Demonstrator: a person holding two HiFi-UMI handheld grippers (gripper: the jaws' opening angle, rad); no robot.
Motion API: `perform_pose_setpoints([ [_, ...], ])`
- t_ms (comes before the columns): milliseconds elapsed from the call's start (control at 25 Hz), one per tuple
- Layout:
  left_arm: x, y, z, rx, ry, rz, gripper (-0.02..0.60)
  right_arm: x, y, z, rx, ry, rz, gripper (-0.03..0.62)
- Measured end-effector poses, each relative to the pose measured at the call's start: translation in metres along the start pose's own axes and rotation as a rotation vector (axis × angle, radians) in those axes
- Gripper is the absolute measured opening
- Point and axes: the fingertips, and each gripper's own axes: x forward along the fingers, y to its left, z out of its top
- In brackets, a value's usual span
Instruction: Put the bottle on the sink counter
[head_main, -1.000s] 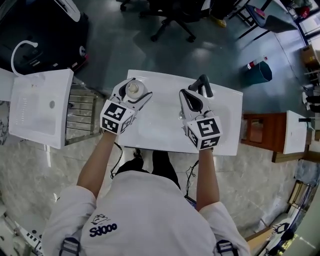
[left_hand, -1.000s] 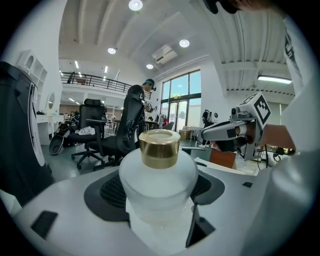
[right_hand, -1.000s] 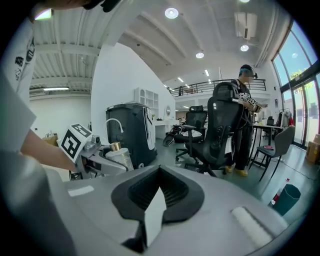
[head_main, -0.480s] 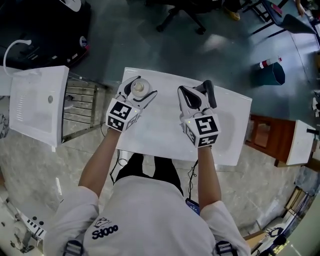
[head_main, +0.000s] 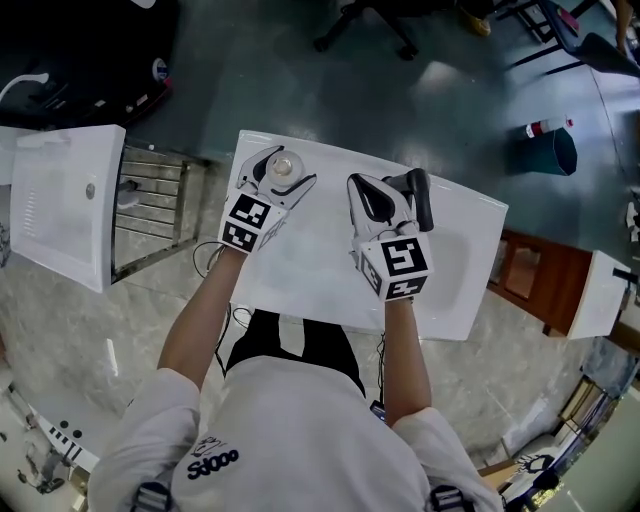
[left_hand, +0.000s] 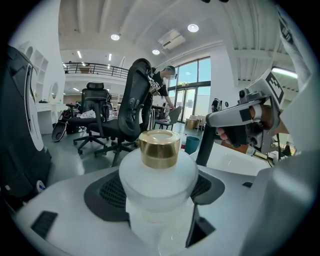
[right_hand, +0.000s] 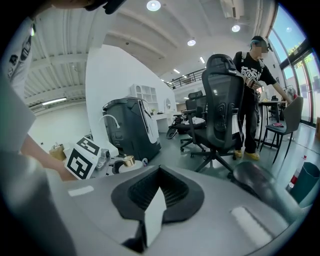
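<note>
- The bottle (head_main: 284, 164) is pinched between the jaws of the left hand-held gripper (head_main: 277, 176). It stands upright, well left of the faucet (head_main: 417, 188), over the far left corner of the white worktop (head_main: 455, 290).
- The jaws cover its lower body and base in every view, so I cannot tell whether it touches the worktop.
- In the left gripper view the bottle has a frosted white body with a rounded shoulder wider than the part below. A short gold cap (left_hand: 159, 148) sits on top.
- In the right gripper view only the cap and a bit of white shoulder show. They are small and sit beside the left one's marker cube (right_hand: 82, 157).
- The right hand-held gripper (head_main: 377, 198) is just left of the faucet, between it and the bottle. Its jaws are pressed together with nothing in them.
- The faucet is black. From above, the right hand-held gripper partly covers it.
- Beyond the faucet are a dark chair (right_hand: 225, 107) and a standing person (right_hand: 252, 80), on the floor away from the worktop.
</note>
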Motion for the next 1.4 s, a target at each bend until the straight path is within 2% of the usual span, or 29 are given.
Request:
perform_pose_setpoints([
  [320,0.019,0.002,-0.012,-0.018,0.028,-0.002,0.339,0.0,0.0,-0.009,0.026,0.021,-0.003,0.009],
  [760,0.029,0.004,-0.021,-0.003,0.066,0.022,0.339,0.005,-0.001,-0.018,0.061,0.037,-0.004,0.009],
  [1400,0.037,0.004,-0.03,-0.018,0.077,0.034,0.341,-0.005,-0.002,-0.022,0.078,0.053,-0.031,0.011],
])
